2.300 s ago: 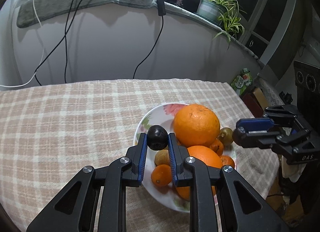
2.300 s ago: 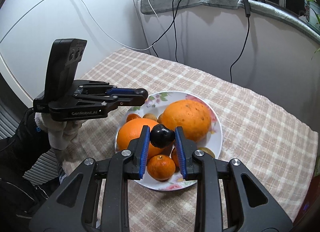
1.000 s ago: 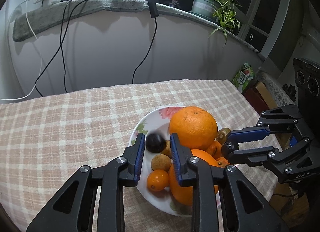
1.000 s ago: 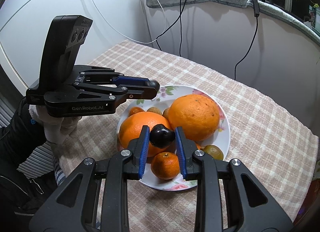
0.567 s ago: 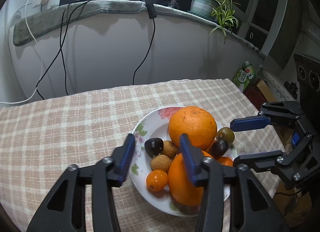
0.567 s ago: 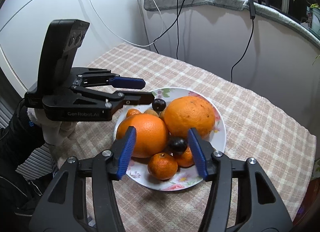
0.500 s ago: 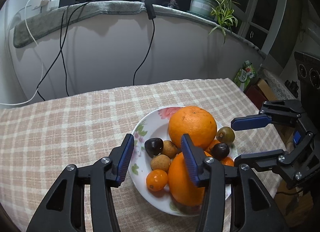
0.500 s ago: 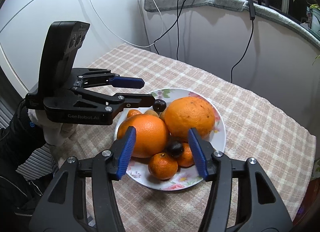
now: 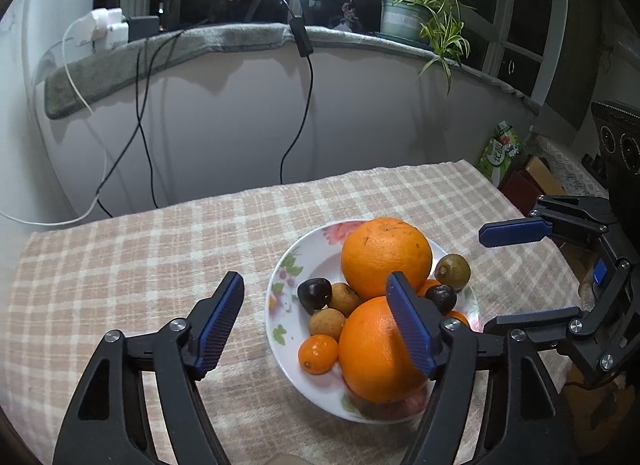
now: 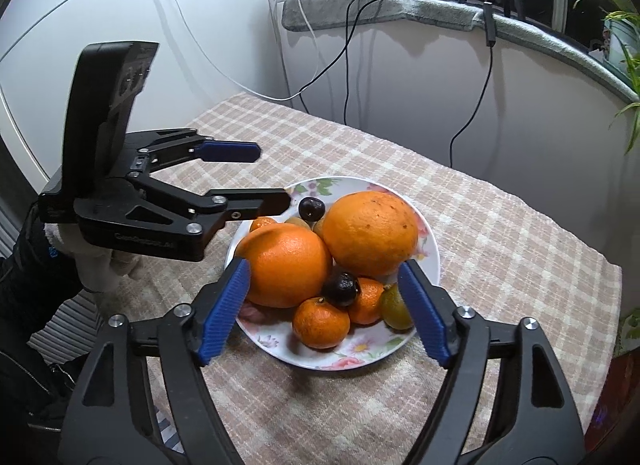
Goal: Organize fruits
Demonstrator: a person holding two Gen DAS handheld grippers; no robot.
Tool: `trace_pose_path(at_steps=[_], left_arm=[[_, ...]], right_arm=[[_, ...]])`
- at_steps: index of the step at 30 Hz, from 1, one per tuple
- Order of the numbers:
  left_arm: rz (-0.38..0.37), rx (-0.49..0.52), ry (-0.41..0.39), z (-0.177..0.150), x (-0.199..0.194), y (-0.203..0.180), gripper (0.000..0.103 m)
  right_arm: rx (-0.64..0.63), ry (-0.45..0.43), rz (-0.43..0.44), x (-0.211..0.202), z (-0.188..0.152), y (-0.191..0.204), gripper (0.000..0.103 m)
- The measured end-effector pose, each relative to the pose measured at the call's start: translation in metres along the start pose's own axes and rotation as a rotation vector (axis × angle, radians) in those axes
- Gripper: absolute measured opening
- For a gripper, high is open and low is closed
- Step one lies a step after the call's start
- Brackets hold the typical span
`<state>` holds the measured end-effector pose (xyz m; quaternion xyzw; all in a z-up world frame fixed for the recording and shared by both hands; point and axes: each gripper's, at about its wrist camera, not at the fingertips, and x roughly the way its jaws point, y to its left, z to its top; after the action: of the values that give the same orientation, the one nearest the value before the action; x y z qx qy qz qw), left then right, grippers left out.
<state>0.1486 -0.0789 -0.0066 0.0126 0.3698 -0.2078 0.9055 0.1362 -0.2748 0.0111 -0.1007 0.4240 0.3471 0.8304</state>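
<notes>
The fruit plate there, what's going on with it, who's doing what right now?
A person holds a gripper in each hand over a floral plate piled with fruit on a checked tablecloth. The left gripper and the right gripper are both open and hold nothing. Two large oranges, small tangerines and two dark plums all lie on the plate; no fruit shows on the cloth.

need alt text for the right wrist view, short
A floral plate piled with two big oranges, small tangerines and two dark plums sits on a checked tablecloth. The right hand-held gripper is open and empty in front of it; the left hand-held gripper, also open, reaches in from the left.
</notes>
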Motion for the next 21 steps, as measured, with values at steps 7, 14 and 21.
trace_pose_path(at_steps=[7, 14, 21], left_arm=[[0.016, -0.003, -0.013, -0.002, -0.008, -0.001, 0.077], [0.019, -0.035, -0.018, -0.006, -0.012, 0.001, 0.077], [0.032, -0.031, -0.033, -0.01, -0.022, -0.007, 0.077]], right_arm=[[0.022, -0.024, -0.047, -0.007, -0.007, 0.001, 0.088], [0.113, -0.09, -0.151, -0.018, -0.016, -0.003, 0.093], [0.239, -0.176, -0.287, -0.031, -0.023, -0.006, 0.094]])
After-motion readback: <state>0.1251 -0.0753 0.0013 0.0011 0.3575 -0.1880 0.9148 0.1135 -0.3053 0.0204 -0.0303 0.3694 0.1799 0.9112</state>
